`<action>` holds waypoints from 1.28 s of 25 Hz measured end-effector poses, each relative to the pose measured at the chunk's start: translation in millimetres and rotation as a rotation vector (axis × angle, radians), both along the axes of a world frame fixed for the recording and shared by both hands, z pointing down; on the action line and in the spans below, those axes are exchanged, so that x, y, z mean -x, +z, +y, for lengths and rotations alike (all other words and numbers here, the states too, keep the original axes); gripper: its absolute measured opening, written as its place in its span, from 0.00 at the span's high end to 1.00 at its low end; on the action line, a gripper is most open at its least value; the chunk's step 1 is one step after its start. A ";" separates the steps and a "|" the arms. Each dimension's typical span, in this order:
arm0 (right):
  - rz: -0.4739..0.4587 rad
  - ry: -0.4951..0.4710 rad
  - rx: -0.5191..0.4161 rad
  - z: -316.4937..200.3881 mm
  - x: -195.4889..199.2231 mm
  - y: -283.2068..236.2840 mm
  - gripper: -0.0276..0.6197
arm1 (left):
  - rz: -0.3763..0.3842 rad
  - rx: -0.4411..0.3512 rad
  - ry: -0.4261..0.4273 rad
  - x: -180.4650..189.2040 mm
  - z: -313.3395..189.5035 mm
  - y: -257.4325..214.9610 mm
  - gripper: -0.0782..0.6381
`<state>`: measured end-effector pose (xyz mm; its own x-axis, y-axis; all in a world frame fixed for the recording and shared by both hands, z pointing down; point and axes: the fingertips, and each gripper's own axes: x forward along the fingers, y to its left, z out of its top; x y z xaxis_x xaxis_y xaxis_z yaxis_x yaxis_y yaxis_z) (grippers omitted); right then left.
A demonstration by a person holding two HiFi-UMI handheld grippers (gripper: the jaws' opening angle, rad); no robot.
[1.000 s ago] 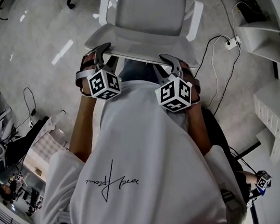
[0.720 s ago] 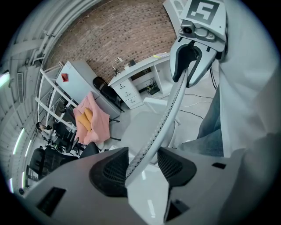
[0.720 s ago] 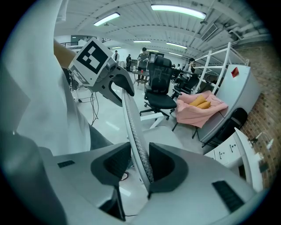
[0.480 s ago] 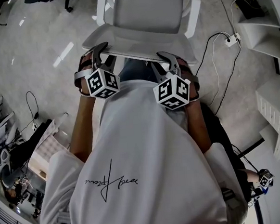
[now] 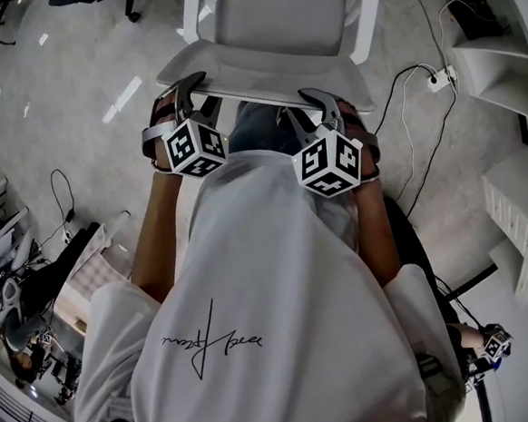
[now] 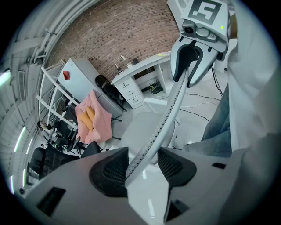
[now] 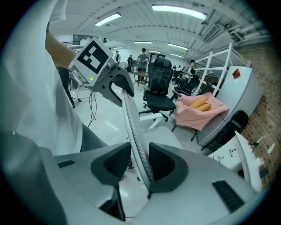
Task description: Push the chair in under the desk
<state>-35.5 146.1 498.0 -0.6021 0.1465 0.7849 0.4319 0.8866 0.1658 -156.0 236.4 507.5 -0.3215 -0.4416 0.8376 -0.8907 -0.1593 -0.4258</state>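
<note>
**Chair held by its backrest, push in hand**

The pushing step looks under way. The white chair (image 5: 272, 18) stands on the pale floor directly in front of the person, its back toward them. The left tool (image 5: 191, 91) and right tool (image 5: 321, 101) each straddle the backrest's top rim (image 6: 173, 103). Their jaws are wide, and the rim leans on one pad with a gap at the other, so it is not clamped. The next move probably calls for an even, level shove from both sides so the chair does not swing. It has a mesh-textured back and armrests. The surface is outside the head view.
</note>
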 end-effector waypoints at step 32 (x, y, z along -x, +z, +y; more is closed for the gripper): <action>0.015 0.059 0.038 -77.6 58.4 2.6 0.72 | 0.024 0.006 0.045 60.1 -80.9 3.8 0.61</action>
<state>-93.9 68.5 500.7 -0.5991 0.1404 0.7882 0.3805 0.9161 0.1261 -216.2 155.4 511.4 -0.2811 -0.4504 0.8474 -0.8924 -0.2022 -0.4035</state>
